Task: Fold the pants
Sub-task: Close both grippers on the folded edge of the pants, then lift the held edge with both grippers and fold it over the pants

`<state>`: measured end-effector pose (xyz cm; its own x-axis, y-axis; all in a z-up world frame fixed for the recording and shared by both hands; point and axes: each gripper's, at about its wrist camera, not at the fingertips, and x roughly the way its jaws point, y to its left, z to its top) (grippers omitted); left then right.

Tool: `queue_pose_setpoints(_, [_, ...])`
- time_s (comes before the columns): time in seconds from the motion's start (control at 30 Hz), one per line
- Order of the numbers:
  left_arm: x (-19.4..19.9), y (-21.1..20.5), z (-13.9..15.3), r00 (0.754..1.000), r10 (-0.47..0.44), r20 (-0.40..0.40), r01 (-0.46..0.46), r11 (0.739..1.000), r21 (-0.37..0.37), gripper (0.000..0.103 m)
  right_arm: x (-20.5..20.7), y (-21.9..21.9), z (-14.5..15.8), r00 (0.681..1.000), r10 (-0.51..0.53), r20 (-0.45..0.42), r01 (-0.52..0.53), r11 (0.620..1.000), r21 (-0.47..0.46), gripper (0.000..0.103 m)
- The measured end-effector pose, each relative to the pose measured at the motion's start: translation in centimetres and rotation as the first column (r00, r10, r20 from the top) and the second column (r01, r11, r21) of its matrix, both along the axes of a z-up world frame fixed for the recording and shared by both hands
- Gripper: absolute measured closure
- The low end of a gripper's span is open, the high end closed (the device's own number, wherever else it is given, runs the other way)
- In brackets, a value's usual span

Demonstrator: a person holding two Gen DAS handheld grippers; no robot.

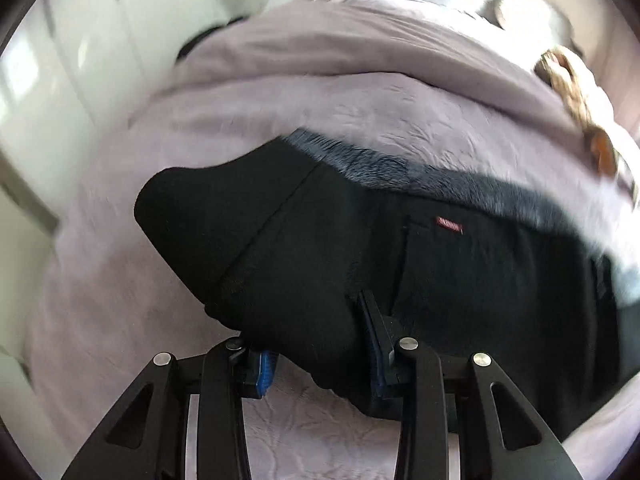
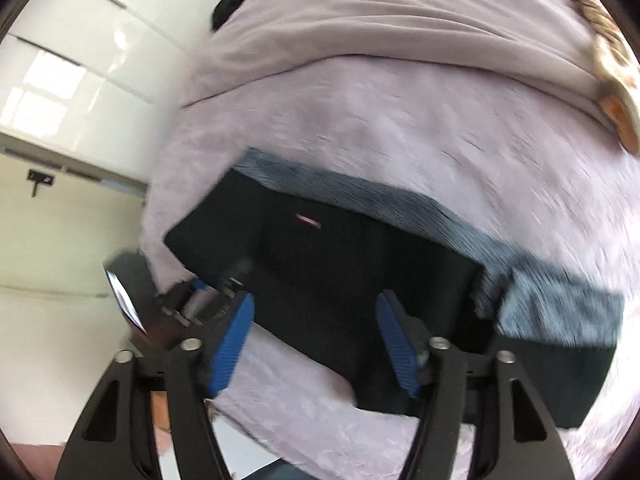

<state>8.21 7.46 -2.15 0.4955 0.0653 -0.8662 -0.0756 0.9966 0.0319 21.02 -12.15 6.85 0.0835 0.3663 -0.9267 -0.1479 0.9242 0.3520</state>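
Observation:
Black pants (image 1: 360, 240) lie across a pale lilac bed cover (image 1: 280, 100), with a small red label (image 1: 449, 225) and a grey fleecy lining (image 1: 360, 164) along their far edge. My left gripper (image 1: 320, 364) is shut on a bunched fold of the black fabric near the pants' left end, which fills the space between the blue pads. In the right wrist view the same pants (image 2: 340, 264) lie under my right gripper (image 2: 316, 340). It hovers open, its blue pads (image 2: 232, 340) wide apart and holding nothing. Both views are blurred.
White glossy wardrobe doors (image 2: 80, 60) stand left of the bed, beyond its left edge, with pale floor (image 2: 60, 240) below. A golden-brown object (image 1: 576, 92) lies at the bed's far right. A thick grey-lilac duvet fold (image 2: 360, 12) crosses the back. A dark tool (image 2: 216, 292) shows at the pants' left end.

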Motion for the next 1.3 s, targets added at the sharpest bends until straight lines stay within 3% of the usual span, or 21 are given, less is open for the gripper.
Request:
queue_pose_setpoints(0.13, [-0.5,-0.9,-0.1,0.998,-0.053,0.015,0.051,0.993,0.109,0.065,3.9,5.5,0.1,0.988,0.132,-0.085,-0.130,0.991,0.027,0.027])
queue_pose_setpoints(0.23, [-0.7,-1.1,0.0,0.997,-0.070,0.020,0.066,0.986,0.151,0.065,6.1,11.1,-1.3,0.950,0.251,-0.185,-0.248,0.968,0.037,0.027])
queue_pose_setpoints(0.33, [-0.9,-1.2,0.1,0.998,-0.067,0.022,0.063,0.985,0.160,0.065,7.2,16.5,-3.1,0.901,0.355,-0.251,-0.369,0.929,-0.009,0.026])
queue_pose_setpoints(0.43, [-1.1,-1.3,0.0,0.998,-0.065,0.026,0.059,0.984,0.168,0.065,7.1,21.7,-6.1,0.812,0.453,-0.368,-0.486,0.874,0.004,0.026])
queue_pose_setpoints(0.5, [-1.1,-1.4,0.0,0.998,-0.063,0.031,0.057,0.983,0.174,0.065,6.6,23.7,-8.2,0.770,0.479,-0.422,-0.545,0.837,-0.046,0.026])
queue_pose_setpoints(0.63, [-1.4,-1.7,0.2,0.998,-0.064,0.024,0.058,0.979,0.198,0.065,6.8,24.5,-11.5,0.734,0.450,-0.509,-0.582,0.803,-0.129,0.027])
queue_pose_setpoints(0.7, [-1.4,-2.1,0.3,0.998,-0.068,0.012,0.064,0.974,0.215,0.065,7.0,23.7,-11.7,0.744,0.442,-0.502,-0.567,0.814,-0.124,0.078])
queue_pose_setpoints(0.77, [-1.8,-2.8,1.4,0.995,-0.092,0.034,0.081,0.968,0.238,0.065,7.2,22.4,-10.9,0.771,0.425,-0.474,-0.531,0.840,-0.111,0.084])
queue_pose_setpoints(0.93, [-3.2,-5.5,6.1,0.978,-0.182,0.101,0.148,0.950,0.275,0.065,6.6,17.1,-5.4,0.839,0.426,-0.339,-0.447,0.894,0.017,0.085])
queue_pose_setpoints(1.07, [-4.4,-8.9,10.3,0.951,-0.265,0.160,0.214,0.936,0.280,0.065,5.5,10.0,-0.5,0.905,0.344,-0.249,-0.306,0.935,0.179,0.085])
queue_pose_setpoints(1.17, [-5.5,-12.4,13.0,0.915,-0.353,0.195,0.286,0.910,0.301,0.064,3.5,2.5,3.1,0.956,0.237,-0.174,-0.178,0.937,0.301,0.085])
queue_pose_setpoints(1.3, [-6.9,-18.4,15.5,0.851,-0.480,0.213,0.406,0.859,0.312,0.062,-0.1,-6.6,6.4,0.991,0.092,-0.096,-0.045,0.911,0.410,0.085])
